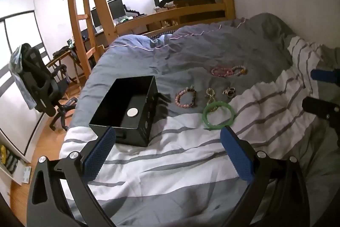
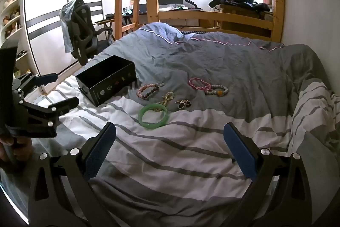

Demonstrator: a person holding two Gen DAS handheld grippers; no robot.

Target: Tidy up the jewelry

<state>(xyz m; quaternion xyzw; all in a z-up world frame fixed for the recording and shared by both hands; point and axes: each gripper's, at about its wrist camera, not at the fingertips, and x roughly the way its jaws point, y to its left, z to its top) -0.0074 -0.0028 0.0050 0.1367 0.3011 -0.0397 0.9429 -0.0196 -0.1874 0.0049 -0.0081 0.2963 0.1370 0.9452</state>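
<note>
Jewelry: all laid out loose on the bed cover (image 2: 191, 154), ahead of both your grippers; nothing picked up
Left gripper (image 1: 167, 142): jaws spread wide, holding nothing; hovering over the striped white part of the cover, left fingertip right in front of the box's near corner
Right gripper (image 2: 170, 139): same deal, wide apart and empty; you can see it poking in at the right edge of the left view too
Green bangle (image 2: 153, 117): closest piece, lying flat where the white stripes meet the grey; its far rim touches the gold chain (image 2: 166, 98)
Rings (image 2: 183, 104): small dark cluster just right of the chain
Beaded bracelet (image 2: 148, 90): pink and dark beads, between the chain and the box
Black box (image 1: 127, 107): open top, left of the jewelry; a round silver disc (image 1: 132, 113) sits on its floor
Pink bracelets (image 2: 198, 83): farthest back on the grey, touching a pale beaded one with an orange bead (image 2: 217, 91)
</note>
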